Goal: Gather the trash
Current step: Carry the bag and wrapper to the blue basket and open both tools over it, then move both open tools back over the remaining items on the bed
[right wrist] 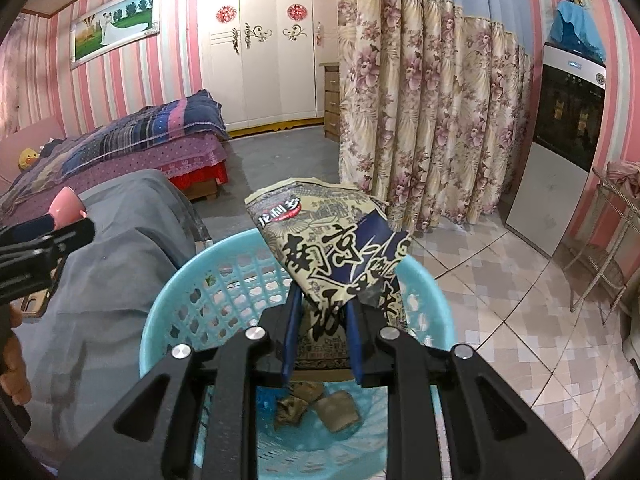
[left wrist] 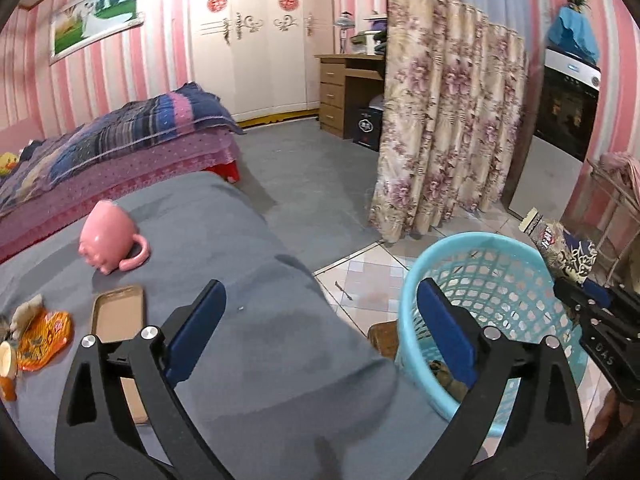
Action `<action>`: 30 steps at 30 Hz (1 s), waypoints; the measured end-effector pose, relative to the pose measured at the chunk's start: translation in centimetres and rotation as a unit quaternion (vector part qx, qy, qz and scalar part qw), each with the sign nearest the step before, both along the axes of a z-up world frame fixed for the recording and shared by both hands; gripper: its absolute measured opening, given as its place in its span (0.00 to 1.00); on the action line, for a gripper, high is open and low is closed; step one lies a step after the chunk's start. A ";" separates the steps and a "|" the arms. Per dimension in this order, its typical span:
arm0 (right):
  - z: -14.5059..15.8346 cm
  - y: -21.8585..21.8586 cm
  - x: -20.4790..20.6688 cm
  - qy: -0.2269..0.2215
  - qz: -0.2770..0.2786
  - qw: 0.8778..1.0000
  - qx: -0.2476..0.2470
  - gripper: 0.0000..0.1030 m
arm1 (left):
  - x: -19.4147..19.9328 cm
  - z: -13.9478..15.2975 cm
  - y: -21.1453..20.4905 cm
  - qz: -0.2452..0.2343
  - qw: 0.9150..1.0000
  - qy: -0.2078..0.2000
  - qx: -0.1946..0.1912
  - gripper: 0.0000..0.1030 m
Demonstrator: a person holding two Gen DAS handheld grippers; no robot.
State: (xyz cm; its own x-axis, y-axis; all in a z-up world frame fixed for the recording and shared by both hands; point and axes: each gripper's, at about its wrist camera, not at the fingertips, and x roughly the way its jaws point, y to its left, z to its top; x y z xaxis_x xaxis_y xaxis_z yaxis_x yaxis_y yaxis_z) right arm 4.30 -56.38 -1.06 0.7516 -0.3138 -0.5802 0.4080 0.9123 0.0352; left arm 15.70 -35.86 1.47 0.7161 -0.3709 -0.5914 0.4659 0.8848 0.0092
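Presently, the right gripper (right wrist: pixel 322 312) is found clamped on a crumpled snack wrapper (right wrist: pixel 332 240) printed with dark characters, and the wrapper is held upright above the rim of a turquoise lattice waste basket (right wrist: pixel 224 280). Three brownish scraps (right wrist: pixel 316 404) are seen lying on the basket floor. The basket is noted standing on the tiled floor (right wrist: pixel 500 280), just beside a table draped in a grey cloth (left wrist: pixel 240 280).

The left gripper (left wrist: pixel 320 320) is observed with its jaws spread wide and nothing between them, positioned over the edge of the grey cloth next to the basket. From the left wrist view the right gripper and its wrapper are visible at the far right, beyond the basket rim.

On the cloth, a pink pig-shaped mug (left wrist: pixel 108 242) is recorded lying on its side, with an open cardboard box (left wrist: pixel 118 312) near it and an orange wrapper (left wrist: pixel 44 340) at the left edge. Items beside the orange wrapper cannot be identified.
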 end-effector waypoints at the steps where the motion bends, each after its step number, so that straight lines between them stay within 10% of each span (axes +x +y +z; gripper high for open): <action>1: -0.1 0.0 0.2 -0.001 0.001 1.000 0.001 0.23 | 0.0 0.0 0.3 0.003 1.000 0.000 0.000 0.91; 4: -0.7 0.3 0.9 0.001 0.001 1.000 -0.009 0.33 | 0.0 0.0 1.3 0.012 1.000 -0.003 0.000 0.91; 6: -0.9 0.5 0.9 -0.008 0.001 1.000 -0.007 0.70 | 0.0 0.0 1.9 0.016 1.000 -0.004 0.002 0.91; 7: -0.9 0.5 0.8 -0.013 0.001 1.000 -0.005 0.74 | -0.1 0.0 2.1 0.018 1.000 -0.005 0.003 0.91; 30: 5.4 9.1 1.8 -0.092 0.060 0.993 -0.037 0.94 | -2.4 4.4 13.8 0.087 0.995 -0.054 -0.017 0.94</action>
State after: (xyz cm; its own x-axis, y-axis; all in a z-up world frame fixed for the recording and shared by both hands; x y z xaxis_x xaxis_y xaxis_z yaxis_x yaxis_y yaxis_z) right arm 6.11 -47.32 4.35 0.8774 -0.2523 -0.4080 0.2895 0.9567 0.0310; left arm 13.27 -22.02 5.88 0.8298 -0.2544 -0.4968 0.3035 0.9527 0.0191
